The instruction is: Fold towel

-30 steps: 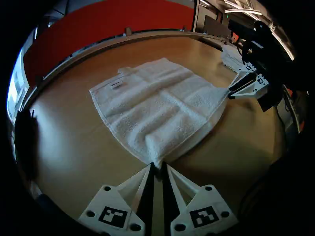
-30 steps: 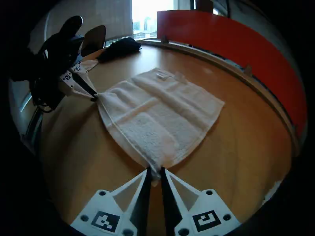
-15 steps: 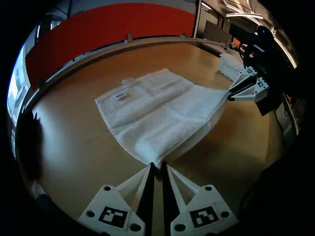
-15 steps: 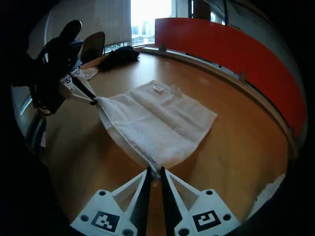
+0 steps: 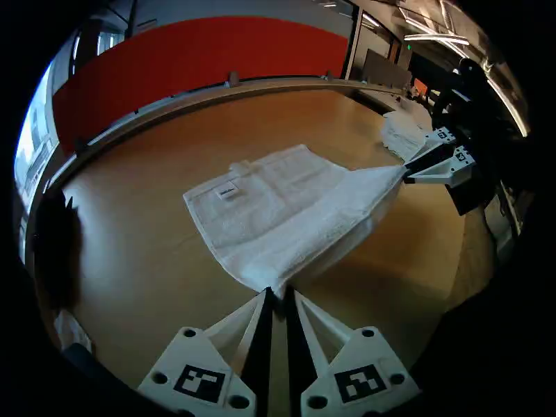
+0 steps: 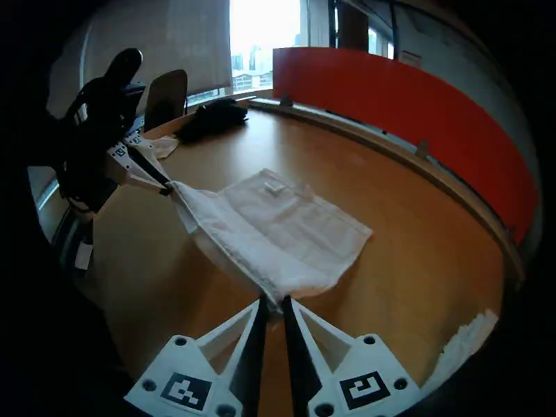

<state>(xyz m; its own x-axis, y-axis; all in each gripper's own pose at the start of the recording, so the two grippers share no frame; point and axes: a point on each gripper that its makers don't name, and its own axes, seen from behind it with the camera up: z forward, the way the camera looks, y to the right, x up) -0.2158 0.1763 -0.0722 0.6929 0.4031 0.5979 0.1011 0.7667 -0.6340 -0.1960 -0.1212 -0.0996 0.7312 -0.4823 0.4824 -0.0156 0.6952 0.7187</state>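
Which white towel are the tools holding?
The spread white terry towel with the sewn label: left tool and right tool each pinch a lifted corner. The folded white towel stack lies apart, untouched.

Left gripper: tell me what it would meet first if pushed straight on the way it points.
The towel. The left gripper is shut on its near corner, so going straight on would push into the raised cloth, then probably the part lying flat on the table; depth is unclear.
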